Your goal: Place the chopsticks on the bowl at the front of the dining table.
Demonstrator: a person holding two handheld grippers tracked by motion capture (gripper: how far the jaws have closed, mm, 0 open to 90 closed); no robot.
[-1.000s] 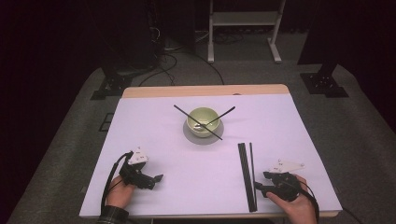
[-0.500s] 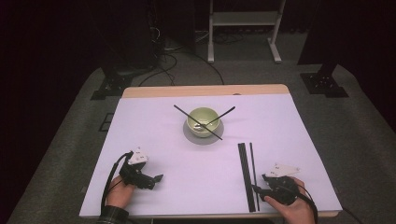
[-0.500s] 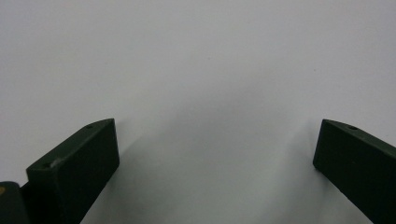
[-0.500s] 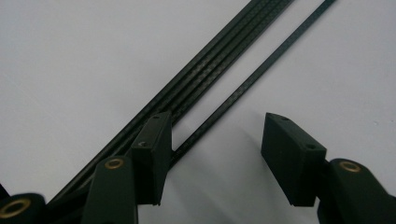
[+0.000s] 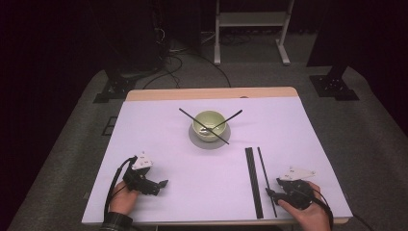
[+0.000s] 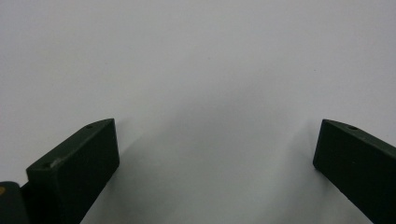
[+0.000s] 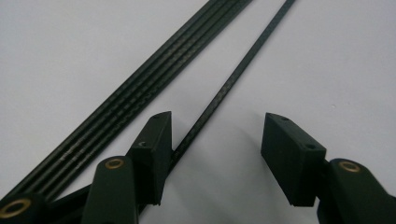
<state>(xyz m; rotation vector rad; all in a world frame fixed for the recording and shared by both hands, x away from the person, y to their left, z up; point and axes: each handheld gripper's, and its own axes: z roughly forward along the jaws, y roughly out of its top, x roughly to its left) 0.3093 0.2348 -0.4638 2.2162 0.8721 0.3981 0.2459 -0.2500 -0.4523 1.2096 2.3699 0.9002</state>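
Black single rod [image 7: 233,77] lying beside the rod bundle [image 7: 144,93], nearer the person than the bowl [image 5: 209,124]; right gripper [image 7: 215,140] fingers spread astride it (apparently positioned for pickup). Left gripper [image 6: 215,154] fingers spread, holding nothing.

Table [image 5: 159,130] with pale lilac top, bare wood strip at far edge. Grey saucer [image 5: 195,140] at centre. Near right: bundle of black sticks [image 5: 253,180], with a single black stick [image 5: 265,174] just right of it.
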